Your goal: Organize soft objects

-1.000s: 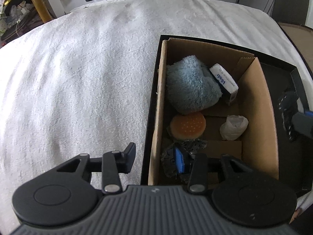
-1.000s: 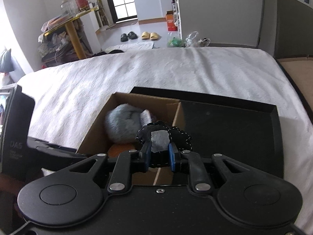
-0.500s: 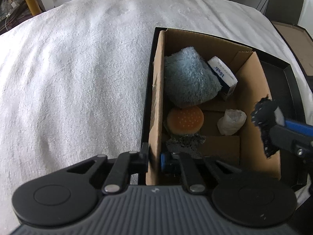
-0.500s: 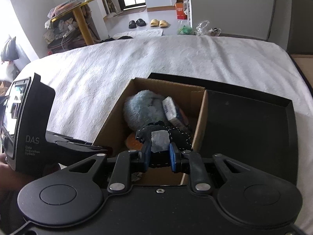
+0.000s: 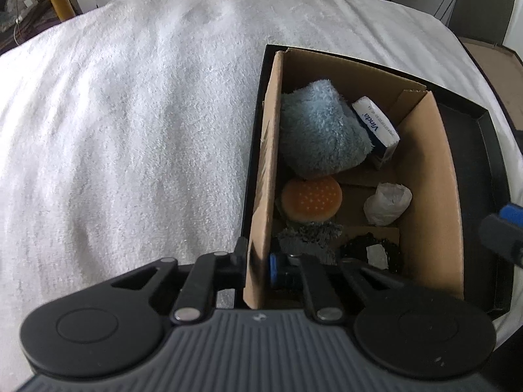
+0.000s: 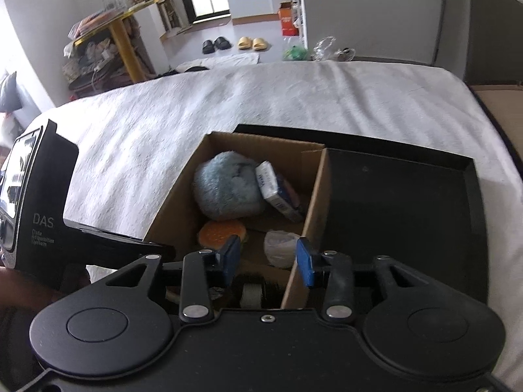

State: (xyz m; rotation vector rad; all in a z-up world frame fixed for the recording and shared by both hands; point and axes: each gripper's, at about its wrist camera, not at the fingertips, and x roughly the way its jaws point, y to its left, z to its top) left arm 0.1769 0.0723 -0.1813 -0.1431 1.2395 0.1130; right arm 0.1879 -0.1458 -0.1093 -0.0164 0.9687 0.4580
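An open cardboard box point(image 5: 434, 176) holds a fluffy blue plush point(image 5: 320, 137), a Vinda tissue pack point(image 5: 376, 127), an orange round sponge point(image 5: 312, 199), a white wad point(image 5: 387, 204), a grey scrubber point(image 5: 310, 235) and a black soft piece with a white patch point(image 5: 372, 251). My left gripper point(image 5: 258, 261) is shut on the box's left wall point(image 5: 264, 176) at the near corner. My right gripper point(image 6: 269, 258) is open and empty just above the box's near right wall point(image 6: 310, 215); the plush point(image 6: 225, 189) and sponge point(image 6: 220, 233) show beyond it.
The box stands in a black tray point(image 6: 402, 209) on a white towel-covered bed point(image 5: 130, 114). The tray's right half is bare. A yellow-legged cluttered table point(image 6: 121, 36), slippers point(image 6: 235, 44) and floor lie beyond the bed.
My right gripper opened and let go of the black soft piece, which now lies in the box's near right corner. My left gripper closed onto the box's left wall.
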